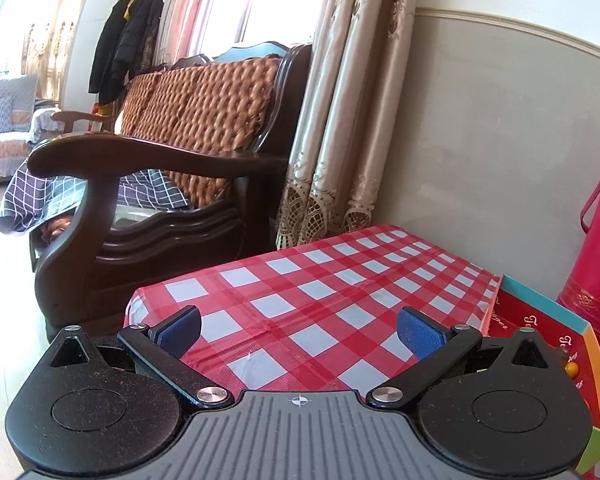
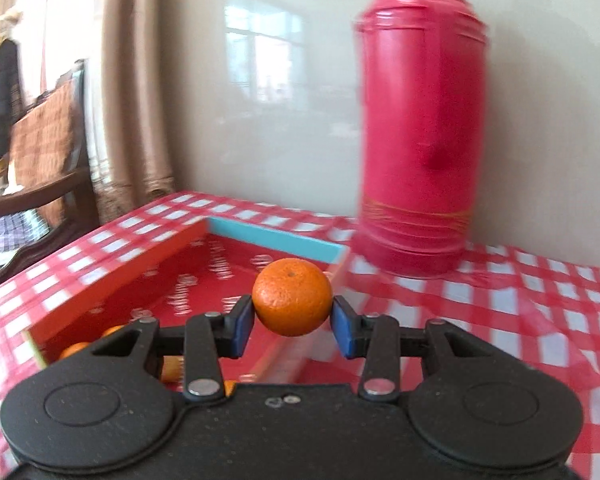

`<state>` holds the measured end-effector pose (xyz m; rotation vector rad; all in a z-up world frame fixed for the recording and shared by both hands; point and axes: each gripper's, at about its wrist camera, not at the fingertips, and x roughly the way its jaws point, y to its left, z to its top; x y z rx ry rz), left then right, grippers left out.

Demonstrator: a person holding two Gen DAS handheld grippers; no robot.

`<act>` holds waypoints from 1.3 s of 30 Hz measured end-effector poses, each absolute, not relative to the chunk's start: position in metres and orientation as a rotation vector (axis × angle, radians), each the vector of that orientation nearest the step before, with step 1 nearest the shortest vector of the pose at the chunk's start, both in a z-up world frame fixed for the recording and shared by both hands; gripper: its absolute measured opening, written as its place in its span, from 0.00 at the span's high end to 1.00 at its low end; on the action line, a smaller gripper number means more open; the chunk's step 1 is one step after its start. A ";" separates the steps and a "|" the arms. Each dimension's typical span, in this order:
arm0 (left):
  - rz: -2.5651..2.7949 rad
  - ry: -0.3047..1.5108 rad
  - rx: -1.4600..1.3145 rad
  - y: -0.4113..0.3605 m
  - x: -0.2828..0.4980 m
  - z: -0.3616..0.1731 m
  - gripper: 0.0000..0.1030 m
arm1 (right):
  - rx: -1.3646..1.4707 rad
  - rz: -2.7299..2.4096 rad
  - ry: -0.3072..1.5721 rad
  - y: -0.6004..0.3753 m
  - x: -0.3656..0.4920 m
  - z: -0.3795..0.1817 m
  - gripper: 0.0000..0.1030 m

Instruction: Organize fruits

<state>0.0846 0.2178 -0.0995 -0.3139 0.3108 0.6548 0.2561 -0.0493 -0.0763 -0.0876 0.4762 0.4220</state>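
Left gripper (image 1: 298,330): matte black housing w/ two round disc caps, grey ribbed centre plate bearing a white crosshair mark. Black linkage arms on silver pivot screws; triangular cut-outs in outer brackets. Blue rectangular pads (image 1: 414,334). Right gripper (image 2: 293,322): same black body, silver screws, blue pads (image 2: 342,328), dust specks on housing.

A round orange (image 2: 292,297) with bumpy skin sits between two blue pads, which press on its left and right sides. Its little stem dot faces up. It hangs above a shallow red tray (image 2: 120,276) with an orange wall and a blue wall. More small oranges (image 2: 74,350) lie in the near left corner of the tray, partly hidden.
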 end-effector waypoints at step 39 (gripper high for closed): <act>0.282 0.423 -0.052 0.081 0.028 0.031 0.00 | 0.078 0.144 0.491 -0.128 0.061 0.010 0.06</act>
